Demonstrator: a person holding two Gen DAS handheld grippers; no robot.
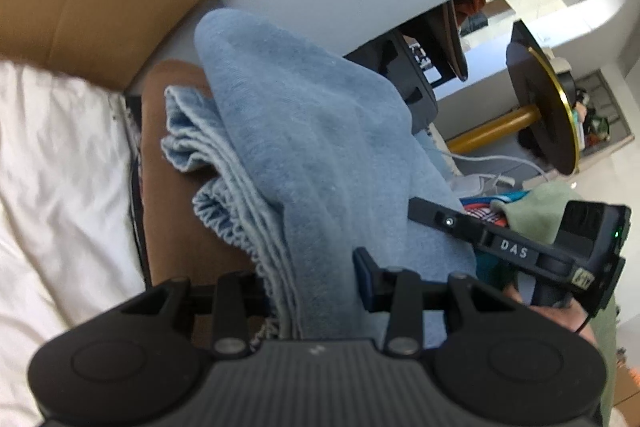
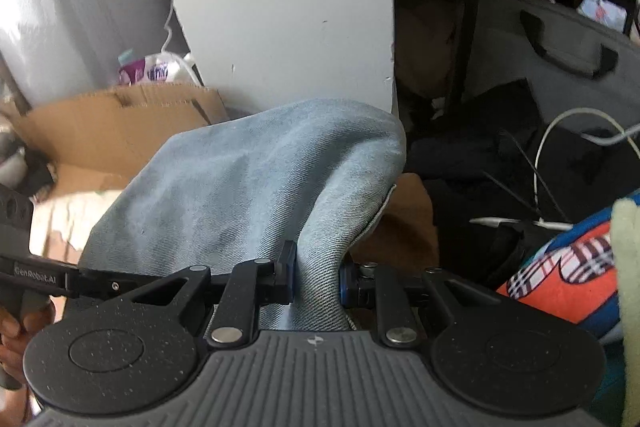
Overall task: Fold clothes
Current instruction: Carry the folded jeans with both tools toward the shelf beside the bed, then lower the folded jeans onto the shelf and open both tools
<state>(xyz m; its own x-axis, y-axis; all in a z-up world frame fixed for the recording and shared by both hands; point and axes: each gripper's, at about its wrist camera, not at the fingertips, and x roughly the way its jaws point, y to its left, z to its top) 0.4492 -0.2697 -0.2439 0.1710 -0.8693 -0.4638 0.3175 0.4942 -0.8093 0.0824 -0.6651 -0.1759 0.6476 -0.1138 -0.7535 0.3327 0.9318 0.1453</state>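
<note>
Both grippers clamped on the denim garment [image 2: 248, 167]: right gripper [image 2: 318, 277] pinched a bunched edge, left gripper [image 1: 316, 279] held layered folds. Garment hung btwn them over brown surface [image 1: 172, 187]. Mid-fold, prob lay-down step; next needs even lowering, edges aligned.

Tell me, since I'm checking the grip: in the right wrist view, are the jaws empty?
No: the right gripper has its jaws pinched on a fold of the light blue denim garment.

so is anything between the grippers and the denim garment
No. The right gripper and left gripper are each already clamped on the light blue denim garment, with nothing between pads and fabric.
</note>
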